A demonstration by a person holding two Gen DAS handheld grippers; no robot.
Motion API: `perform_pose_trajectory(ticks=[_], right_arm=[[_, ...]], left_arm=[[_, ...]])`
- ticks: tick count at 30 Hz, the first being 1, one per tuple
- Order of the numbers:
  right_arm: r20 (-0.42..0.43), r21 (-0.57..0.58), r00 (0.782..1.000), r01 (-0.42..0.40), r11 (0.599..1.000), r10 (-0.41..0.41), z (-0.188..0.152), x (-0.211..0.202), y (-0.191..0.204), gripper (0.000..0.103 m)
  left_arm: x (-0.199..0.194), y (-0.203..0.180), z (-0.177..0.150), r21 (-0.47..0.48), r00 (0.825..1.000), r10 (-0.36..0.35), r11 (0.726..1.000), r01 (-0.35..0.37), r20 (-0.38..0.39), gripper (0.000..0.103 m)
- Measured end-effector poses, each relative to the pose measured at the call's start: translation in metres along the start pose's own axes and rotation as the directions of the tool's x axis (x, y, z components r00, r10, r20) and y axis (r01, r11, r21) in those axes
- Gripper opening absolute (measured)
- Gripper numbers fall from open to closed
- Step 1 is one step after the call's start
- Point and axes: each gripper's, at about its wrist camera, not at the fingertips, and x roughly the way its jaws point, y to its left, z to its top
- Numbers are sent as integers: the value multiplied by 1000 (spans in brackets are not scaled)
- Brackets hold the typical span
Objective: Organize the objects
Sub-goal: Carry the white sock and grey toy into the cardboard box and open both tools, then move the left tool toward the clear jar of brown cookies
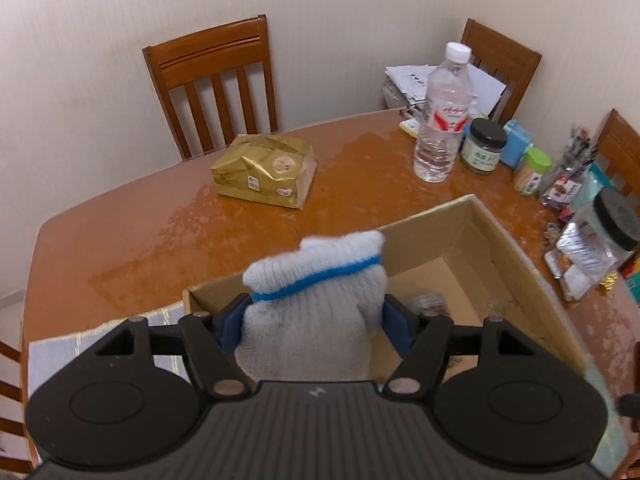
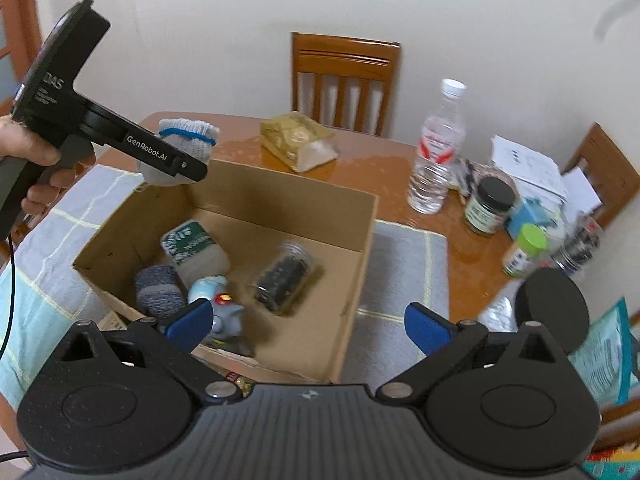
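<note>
Glove [image 1: 316, 296], grey knit with a blue band, sat clamped between the blue pads of the left gripper [image 1: 316, 322], held over the box's [image 2: 280, 196] rim at its 10 o'clock corner in the right wrist view. Right gripper [image 2: 308, 326] hung above the box with jaws spread wide, nothing between them. Inside the box lay a dark jar [image 2: 284, 276] on its side, a green-labelled tub [image 2: 192, 246], a grey roll [image 2: 160, 290] and a blue toy [image 2: 218, 300]. Gold packet [image 1: 266, 170] rested on the table [image 1: 120, 240] at 12 o'clock beyond the box; water bottle [image 1: 440, 120] stood at 2 o'clock.
</note>
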Motion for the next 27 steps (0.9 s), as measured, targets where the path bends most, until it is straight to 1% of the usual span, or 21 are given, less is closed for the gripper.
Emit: perform_pose_trajectory(ticks=[2, 3, 6, 9, 13, 17, 19, 23, 25, 27], right_arm=[[-6, 24, 1000, 11, 1000, -11, -2, -1, -3, 103], [-10, 34, 1000, 15, 999, -14, -3, -1, -4, 103], [-26, 44, 999, 36, 998, -34, -10, 1, -4, 103], [-46, 40, 998, 54, 998, -53, -19, 4, -1, 103], [-74, 23, 995, 72, 997, -70, -31, 7, 3, 103], [-71, -8, 993, 98, 995, -98, -45, 10, 8, 103], [-71, -3, 994, 77, 997, -77, -54, 11, 8, 103], [-80, -3, 996, 49, 999, -49, -72, 15, 12, 103], [-84, 2, 996, 22, 1000, -22, -81, 14, 14, 103], [-92, 8, 996, 20, 1000, -19, -88, 13, 16, 103]], left_arm=[[10, 4, 1, 6, 1000, 26, 1000, -26, 1, 92], [13, 5, 1, 6, 999, 44, 999, -44, 17, 93], [19, 12, -1, -12, 998, 60, 998, -60, 17, 93], [19, 16, -5, -31, 999, 47, 998, -46, 8, 93], [8, 15, -14, -24, 998, 56, 998, -56, 18, 94], [-9, 11, -23, -35, 997, 59, 998, -57, 47, 97], [-16, 8, -31, -42, 997, 60, 997, -57, 57, 98], [-29, -2, -49, -51, 994, 85, 995, -82, 66, 98], [-36, -7, -59, -51, 993, 93, 995, -90, 73, 98], [-41, -10, -68, -59, 993, 96, 994, -92, 75, 98]])
